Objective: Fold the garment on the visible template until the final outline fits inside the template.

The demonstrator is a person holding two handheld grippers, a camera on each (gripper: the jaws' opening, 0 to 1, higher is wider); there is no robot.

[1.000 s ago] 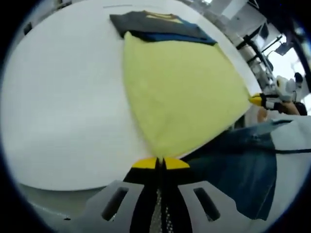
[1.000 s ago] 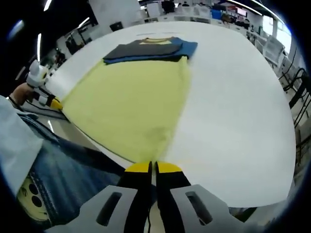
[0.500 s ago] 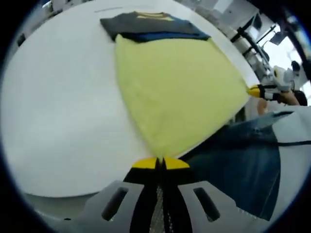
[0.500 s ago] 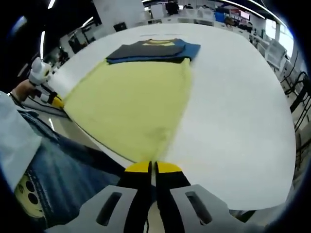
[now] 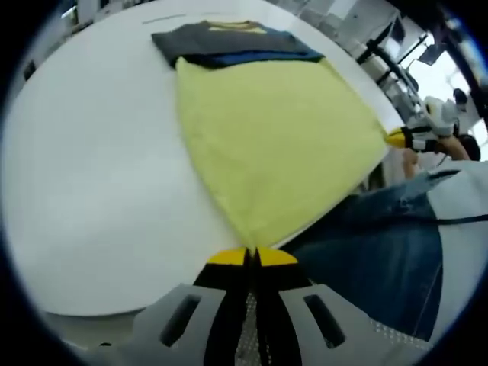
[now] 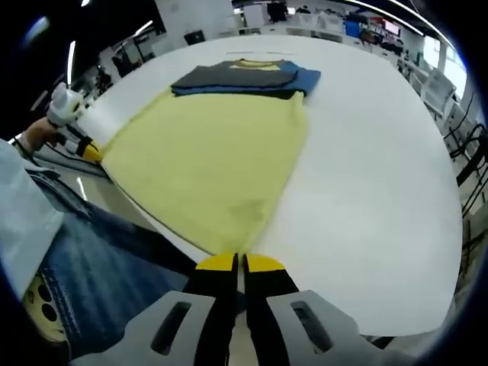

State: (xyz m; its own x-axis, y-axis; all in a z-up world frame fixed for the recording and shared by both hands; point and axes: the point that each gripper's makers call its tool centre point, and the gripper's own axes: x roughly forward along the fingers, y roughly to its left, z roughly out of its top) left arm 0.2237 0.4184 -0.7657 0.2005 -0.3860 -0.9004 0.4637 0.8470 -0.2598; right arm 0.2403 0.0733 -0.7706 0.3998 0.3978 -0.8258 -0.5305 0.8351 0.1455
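**Inspector:** Reporting on the grip?

**Operator:** I have the left tool [image 5: 252, 255] and right tool [image 6: 241, 261] each clamped on a near corner of the yellow garment [image 5: 267, 137], spread across the white tabletop [image 5: 91, 168] toward folded dark clothes [image 6: 240, 78].

**Inspector:** Handling?

**Operator:** I judge it light, limp, drape-prone; corners are the hold.

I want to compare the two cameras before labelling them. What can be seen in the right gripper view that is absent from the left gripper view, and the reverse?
Right gripper view: a row of ceiling lights and chairs beside the table. Left gripper view: a bright window area behind the right gripper. Both share the yellow garment, pinched at a near corner by each view's own shut gripper, the dark folded clothes beyond it, the white table and the person's jeans.
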